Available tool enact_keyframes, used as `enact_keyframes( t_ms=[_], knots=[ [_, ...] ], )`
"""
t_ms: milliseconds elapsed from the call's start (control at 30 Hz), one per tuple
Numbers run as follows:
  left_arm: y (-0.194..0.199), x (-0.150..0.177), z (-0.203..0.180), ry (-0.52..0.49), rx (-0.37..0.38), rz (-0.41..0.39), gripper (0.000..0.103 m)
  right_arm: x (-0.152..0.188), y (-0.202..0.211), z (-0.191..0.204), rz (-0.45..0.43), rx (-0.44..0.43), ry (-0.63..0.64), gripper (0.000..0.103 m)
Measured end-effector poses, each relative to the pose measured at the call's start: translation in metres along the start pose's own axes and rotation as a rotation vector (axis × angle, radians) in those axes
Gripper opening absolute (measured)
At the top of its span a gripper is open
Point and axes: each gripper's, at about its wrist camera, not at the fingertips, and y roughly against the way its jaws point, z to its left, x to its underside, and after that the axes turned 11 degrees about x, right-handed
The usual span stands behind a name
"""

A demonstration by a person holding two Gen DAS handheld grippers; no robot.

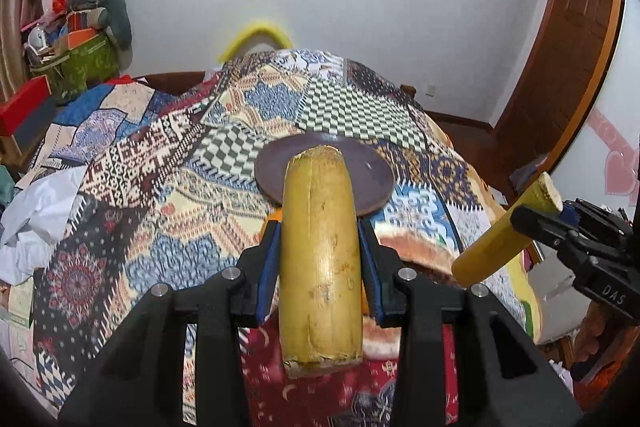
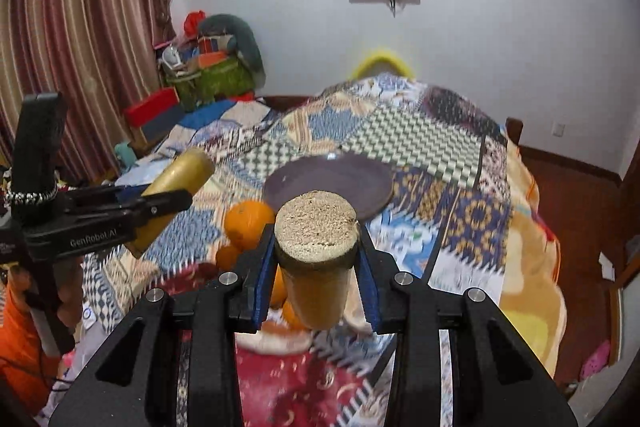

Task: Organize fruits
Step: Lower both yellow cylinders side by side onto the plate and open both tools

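Carrying two yellow fruit pieces toward the plate.

Left gripper (image 1: 320,247) clamped on one yellow piece (image 1: 320,259), right gripper (image 2: 316,251) on another (image 2: 316,259); purple plate (image 2: 352,183) mid-frame beyond, oranges (image 2: 248,227) lower left. Next, probably: lowering onto plate, releasing.

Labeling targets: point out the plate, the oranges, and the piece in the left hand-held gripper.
plate (image 2: 320,179): right wrist view, bare centre.
oranges (image 2: 248,227): right wrist view, top orange's skin.
yellow fruit piece (image 1: 320,259): left wrist view, mid-length of its skin.

Both wrist cameras hovered close above the bed (image 1: 160,155), facing the plate (image 1: 372,179) at 12 o'clock, sharing it.
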Motion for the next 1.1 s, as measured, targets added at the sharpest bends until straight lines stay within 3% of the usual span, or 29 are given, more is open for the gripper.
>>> enact_keyframes(
  t_ms=[500, 1100],
  knots=[
    [-0.038, -0.041, 0.022, -0.006, -0.03, -0.028, 0.037, -0.035, -0.041, -0.007, -0.031, -0.002, -0.007, 0.033],
    [-0.113, -0.067, 0.044, -0.029, -0.05, 0.05, 0.037, -0.052, -0.113, -0.008, 0.047, -0.026, 0.02, 0.033]
  ],
)
